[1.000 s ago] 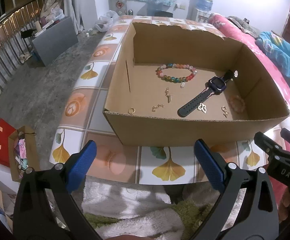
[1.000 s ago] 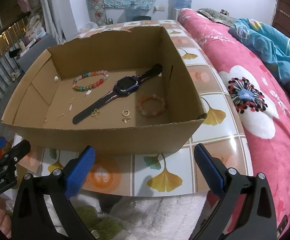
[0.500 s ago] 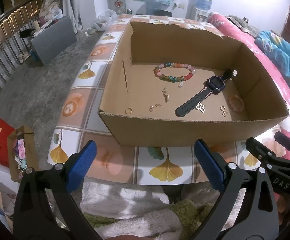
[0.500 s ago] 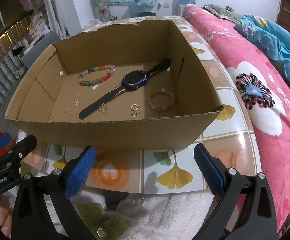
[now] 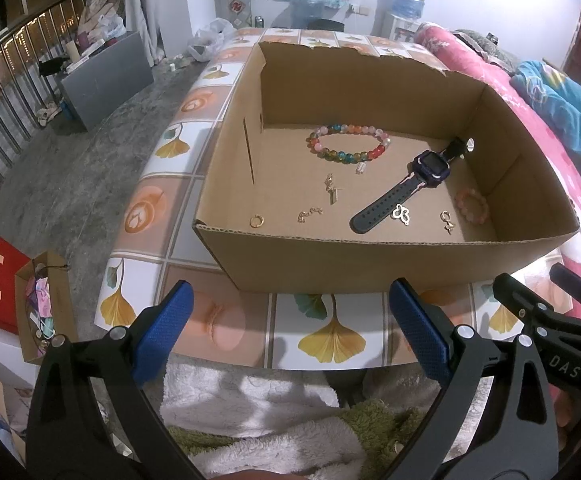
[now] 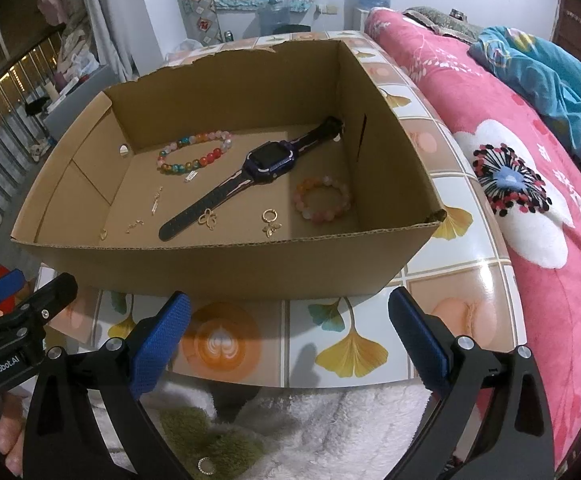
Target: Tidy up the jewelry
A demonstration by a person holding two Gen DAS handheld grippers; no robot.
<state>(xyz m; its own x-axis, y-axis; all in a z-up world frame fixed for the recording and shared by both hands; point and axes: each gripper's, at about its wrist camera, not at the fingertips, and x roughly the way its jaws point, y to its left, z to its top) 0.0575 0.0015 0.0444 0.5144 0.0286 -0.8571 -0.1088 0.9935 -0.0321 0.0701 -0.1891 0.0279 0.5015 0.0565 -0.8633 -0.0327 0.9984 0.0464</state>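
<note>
Both the left hand-held gripper (image 5: 290, 336) and the right hand-held gripper (image 6: 288, 338) hover agape, empty, before the cardboard box (image 5: 370, 260) on the bench (image 5: 330, 340). Jewelry lies loose inside; the tiny gold earrings (image 6: 268, 222) risk slipping from the wide pads (image 6: 158, 344).

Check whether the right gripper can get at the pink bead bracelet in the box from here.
Probably yes. The right gripper is open and empty, the cardboard box has no lid, and the pink bead bracelet lies uncovered; only the near wall must be cleared from above.
</note>
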